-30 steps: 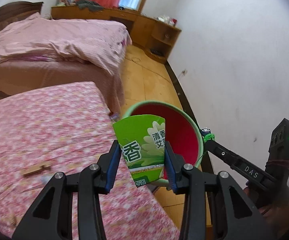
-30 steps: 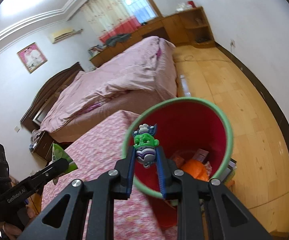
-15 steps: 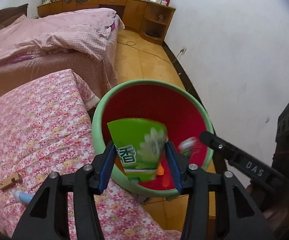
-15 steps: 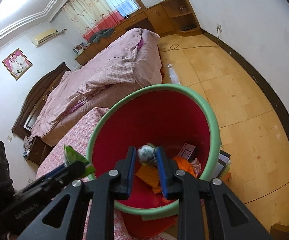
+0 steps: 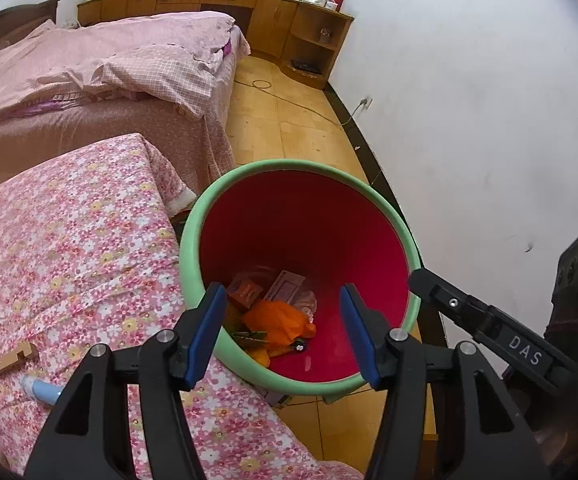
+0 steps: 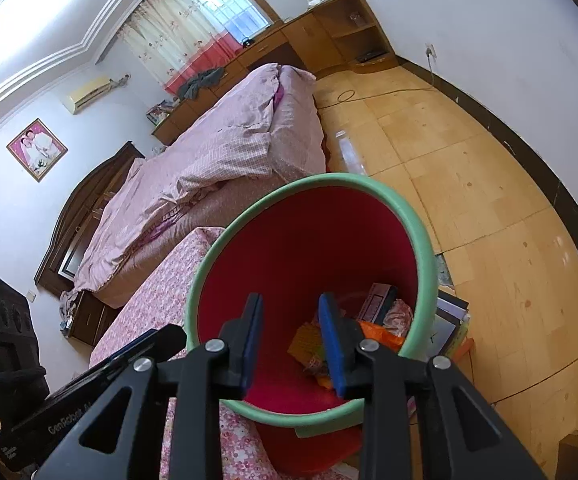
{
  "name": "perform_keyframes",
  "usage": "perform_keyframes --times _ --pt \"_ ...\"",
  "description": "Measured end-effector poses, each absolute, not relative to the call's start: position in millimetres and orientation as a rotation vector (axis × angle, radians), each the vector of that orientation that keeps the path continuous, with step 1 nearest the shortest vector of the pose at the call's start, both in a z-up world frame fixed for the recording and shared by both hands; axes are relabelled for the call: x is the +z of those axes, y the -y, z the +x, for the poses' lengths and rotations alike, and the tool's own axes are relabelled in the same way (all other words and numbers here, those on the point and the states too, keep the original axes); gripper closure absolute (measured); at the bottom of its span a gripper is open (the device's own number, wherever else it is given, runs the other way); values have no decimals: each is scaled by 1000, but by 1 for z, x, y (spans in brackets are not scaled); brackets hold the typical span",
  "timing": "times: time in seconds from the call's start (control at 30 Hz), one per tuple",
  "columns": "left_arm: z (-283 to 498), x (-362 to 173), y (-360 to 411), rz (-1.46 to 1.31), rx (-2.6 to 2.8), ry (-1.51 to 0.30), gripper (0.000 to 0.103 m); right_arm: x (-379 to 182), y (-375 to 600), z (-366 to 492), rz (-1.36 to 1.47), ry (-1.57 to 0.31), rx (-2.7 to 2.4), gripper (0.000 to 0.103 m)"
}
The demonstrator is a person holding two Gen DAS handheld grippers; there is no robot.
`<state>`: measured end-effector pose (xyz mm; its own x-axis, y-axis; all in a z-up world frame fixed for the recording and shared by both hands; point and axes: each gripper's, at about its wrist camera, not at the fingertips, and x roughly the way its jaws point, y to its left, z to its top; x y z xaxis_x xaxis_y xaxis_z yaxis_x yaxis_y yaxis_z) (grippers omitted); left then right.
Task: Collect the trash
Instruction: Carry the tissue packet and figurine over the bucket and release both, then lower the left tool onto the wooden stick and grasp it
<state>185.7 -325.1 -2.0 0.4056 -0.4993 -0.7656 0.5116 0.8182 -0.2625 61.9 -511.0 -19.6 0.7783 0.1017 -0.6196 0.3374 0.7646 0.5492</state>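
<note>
- My left claw (image 5: 281,330) hangs over the red bin (image 5: 305,248) with the green rim. Its jaws are opening and nothing is between them.
- My right claw (image 6: 291,340) hangs over the same bin. Its jaws are opening too, with a smaller gap, and nothing is between them.
- From the left claw's camera I can see my right claw's black arm poking in at the bin's right rim.
- Down in the bottom of the bin lies the trash: an orange bag (image 5: 279,320), a small brown box (image 5: 245,291), a flat pink card (image 5: 287,286) and some other bits I cannot make out.
- The bin stands right at the edge of the tabletop (image 5: 69,248), which has a pink flower cloth on it. The rim touches the cloth's edge.
- On the cloth, near its left edge, lies a small wooden block (image 5: 13,358). Just below it lies a light blue tube (image 5: 43,390).
- Under the bin's far side I see some flat books or boards (image 6: 451,324) on the floor.
- Past the tabletop is a big bed (image 5: 101,80) with a pink cover.
- A wooden cabinet (image 5: 273,20) runs along the far wall under the window.
- The floor (image 6: 489,200) is yellow wood, with a thin cord lying on it near the wall.
</note>
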Motion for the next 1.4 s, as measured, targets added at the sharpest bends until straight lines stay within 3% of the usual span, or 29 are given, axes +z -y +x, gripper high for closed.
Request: perform_keyframes --times 0.4,0.53,1.03,1.4 --pt "193 -3 259 -50 -493 -945 44 -23 500 52 743 -669 -106 64" --pt "196 -6 230 -59 -431 -943 44 -22 489 49 740 -672 -81 58" --pt "219 -44 139 26 -259 -1005 44 -24 445 47 690 -720 -28 57" --pt "245 -70 132 64 -253 -1022 44 -27 434 54 661 -750 -61 57"
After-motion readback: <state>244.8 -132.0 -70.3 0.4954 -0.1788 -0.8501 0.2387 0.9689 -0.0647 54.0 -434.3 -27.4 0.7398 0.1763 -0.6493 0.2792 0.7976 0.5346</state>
